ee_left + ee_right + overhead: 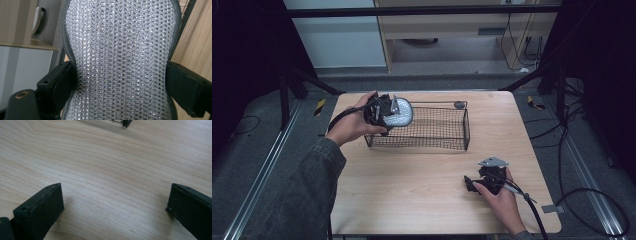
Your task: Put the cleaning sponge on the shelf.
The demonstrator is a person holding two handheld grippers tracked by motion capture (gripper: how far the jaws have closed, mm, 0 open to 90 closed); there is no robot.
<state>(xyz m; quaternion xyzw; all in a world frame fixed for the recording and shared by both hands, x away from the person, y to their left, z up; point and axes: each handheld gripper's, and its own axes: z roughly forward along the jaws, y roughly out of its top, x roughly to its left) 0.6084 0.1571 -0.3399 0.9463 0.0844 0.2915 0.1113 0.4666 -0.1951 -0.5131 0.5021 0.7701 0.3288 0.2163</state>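
A silver, glittering oval pad with a grey rim [400,114] hangs over the left end of a black wire basket [466,127]. My left gripper [383,113] is shut on it. In the left gripper view the pad [120,37] has a woven, sparkling surface, and the left gripper [120,77] clamps its narrow waist from both sides. At the table's front right, my right gripper [469,183] rests low over the wood. In the right gripper view the right gripper [115,202] stands open with bare table between its jaws.
The wooden table [412,190] carries the basket across its far middle. A small dark round object [459,104] sits by the basket's far right corner. A corner of the basket [125,122] is at the top of the right gripper view. Cables lie on the floor at the right.
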